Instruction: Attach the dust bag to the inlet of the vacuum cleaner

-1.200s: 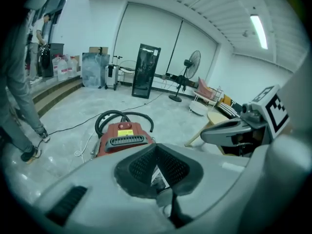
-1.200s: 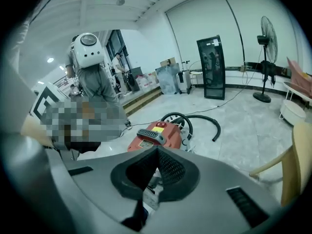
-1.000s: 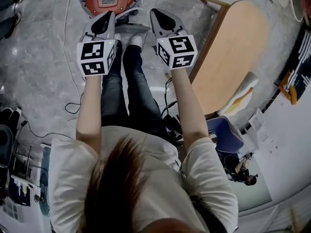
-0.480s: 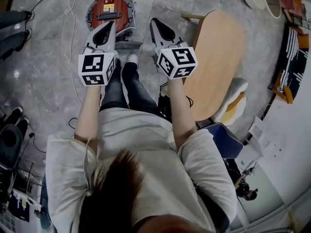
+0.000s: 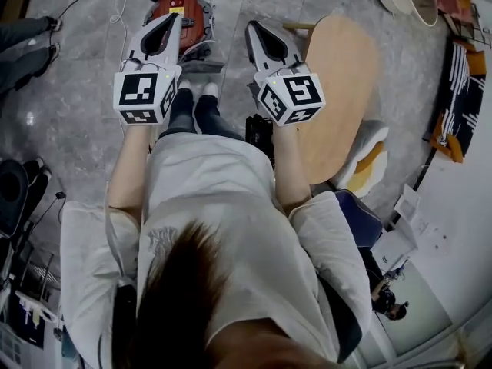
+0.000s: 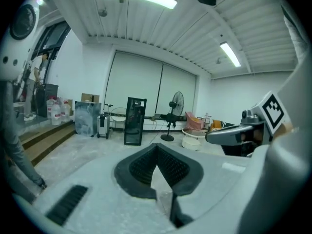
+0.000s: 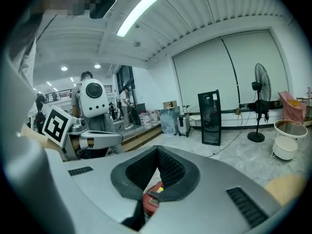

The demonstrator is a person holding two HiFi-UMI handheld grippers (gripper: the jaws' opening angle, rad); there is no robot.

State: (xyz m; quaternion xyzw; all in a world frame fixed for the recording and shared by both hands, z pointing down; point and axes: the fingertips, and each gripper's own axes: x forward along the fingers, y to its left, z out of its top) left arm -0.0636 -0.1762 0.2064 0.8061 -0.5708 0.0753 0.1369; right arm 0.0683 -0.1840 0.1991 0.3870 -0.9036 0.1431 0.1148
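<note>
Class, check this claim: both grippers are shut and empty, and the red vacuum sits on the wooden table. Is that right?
No. The head view shows the vacuum on the floor, not on the table. Both grippers, left and right, are shut and empty.

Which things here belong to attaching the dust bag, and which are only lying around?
For the job: vacuum cleaner, left gripper, right gripper. No dust bag is in view.
Lying about: wooden table, standing fan, white tub.
</note>
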